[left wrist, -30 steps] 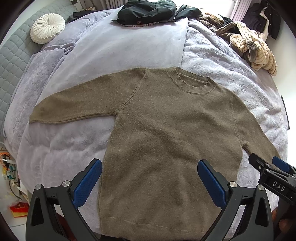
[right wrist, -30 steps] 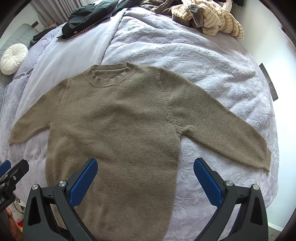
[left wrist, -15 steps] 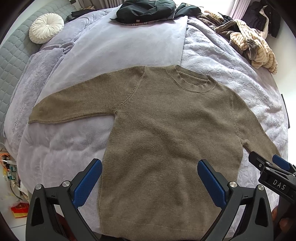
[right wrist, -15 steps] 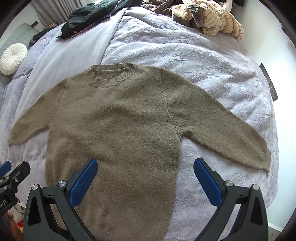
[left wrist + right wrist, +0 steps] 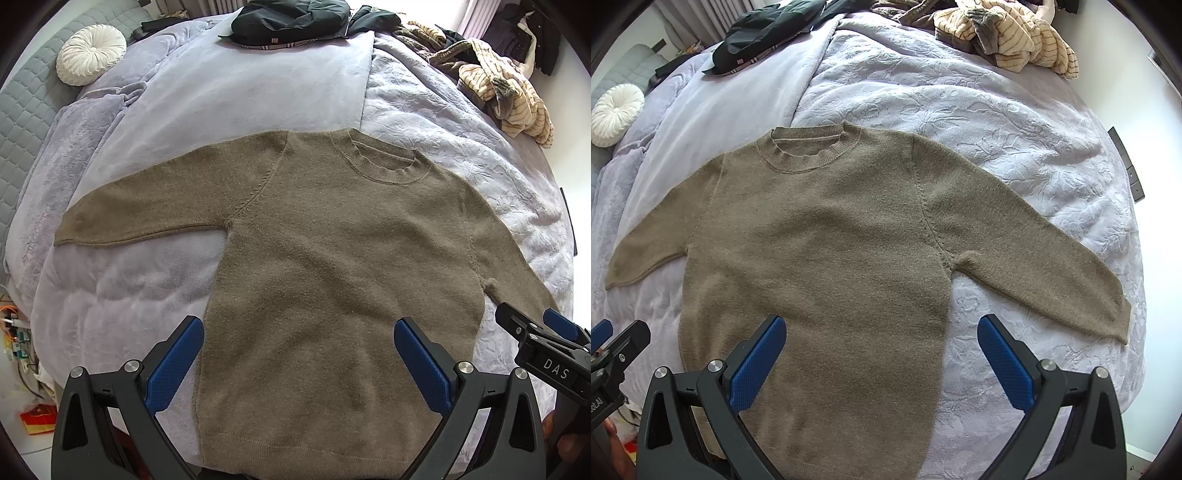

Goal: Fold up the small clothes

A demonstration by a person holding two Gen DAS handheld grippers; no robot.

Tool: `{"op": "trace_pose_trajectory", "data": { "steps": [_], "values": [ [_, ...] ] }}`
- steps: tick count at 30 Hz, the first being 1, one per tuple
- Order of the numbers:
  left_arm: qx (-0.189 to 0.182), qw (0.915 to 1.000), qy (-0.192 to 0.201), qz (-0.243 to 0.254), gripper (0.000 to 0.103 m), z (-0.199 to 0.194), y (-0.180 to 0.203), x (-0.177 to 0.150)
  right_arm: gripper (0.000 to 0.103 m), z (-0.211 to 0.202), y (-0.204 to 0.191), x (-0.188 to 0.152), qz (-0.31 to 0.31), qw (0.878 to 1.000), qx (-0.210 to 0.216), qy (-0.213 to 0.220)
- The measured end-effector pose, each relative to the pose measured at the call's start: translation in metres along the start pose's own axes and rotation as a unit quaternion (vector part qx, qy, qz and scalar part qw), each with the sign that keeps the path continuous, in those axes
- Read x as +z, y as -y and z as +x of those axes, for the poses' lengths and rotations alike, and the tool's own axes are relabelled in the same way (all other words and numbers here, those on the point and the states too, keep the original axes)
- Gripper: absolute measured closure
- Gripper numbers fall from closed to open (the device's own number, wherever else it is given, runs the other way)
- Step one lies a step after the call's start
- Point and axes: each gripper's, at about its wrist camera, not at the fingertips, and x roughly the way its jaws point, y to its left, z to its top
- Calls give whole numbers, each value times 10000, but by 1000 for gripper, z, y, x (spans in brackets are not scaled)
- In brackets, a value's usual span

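On the lavender bed (image 5: 229,96), your brown sweater (image 5: 332,258) lies flat, sleeves spread; your left tool (image 5: 297,354) and right tool (image 5: 881,350) hover above its hem, both spread apart.

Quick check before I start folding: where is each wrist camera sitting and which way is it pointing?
Left wrist: on the left gripper, above the hem, facing up the brown sweater toward its collar; jaws open; right gripper at the right edge.
Right wrist: on the right gripper, same direction, over the sweater's right side; jaws open; left gripper at the left edge.
Shared: sweater, white cushion, striped garment, purple bedspread.
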Motion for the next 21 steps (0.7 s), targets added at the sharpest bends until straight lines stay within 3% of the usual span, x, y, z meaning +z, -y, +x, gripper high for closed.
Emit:
{"op": "trace_pose_trajectory", "data": {
  "steps": [12,21],
  "values": [
    [-234,9996,-152,-23,0,10,-16,-4,0,-1,1,-5,100,9999,50,4],
    [-743,9958,-419,-333,0,49,-68,3,0,-7,-33,-24,128,9999,-22,-106]
  ]
}}
